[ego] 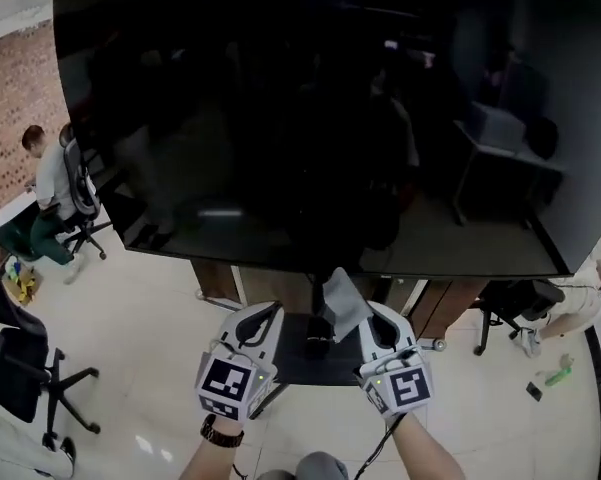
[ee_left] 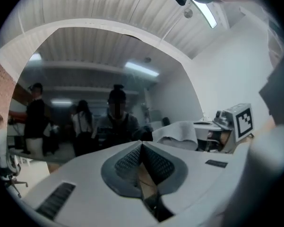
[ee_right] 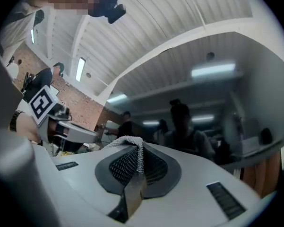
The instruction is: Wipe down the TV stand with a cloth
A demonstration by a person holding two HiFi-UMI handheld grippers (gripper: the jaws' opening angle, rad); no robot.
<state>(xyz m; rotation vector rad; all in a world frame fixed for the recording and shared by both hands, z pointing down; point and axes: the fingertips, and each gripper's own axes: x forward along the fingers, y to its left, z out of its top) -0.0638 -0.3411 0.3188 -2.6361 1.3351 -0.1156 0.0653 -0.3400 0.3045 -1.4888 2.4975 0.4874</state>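
Left: office chair on the floor, well apart from the work.

Left gripper: fingers pressed together, nothing between them.

Centre: cloth stands above the dark shelf of the TV stand, not touching it.

Right gripper: fingers pinching one edge of the cloth.

Assessment: the cloth is soft, light and limp, and likely to bunch when dragged. A hold on a folded wad would wipe better.

Obstruction: the TV screen overhangs the stand and limits access from above.
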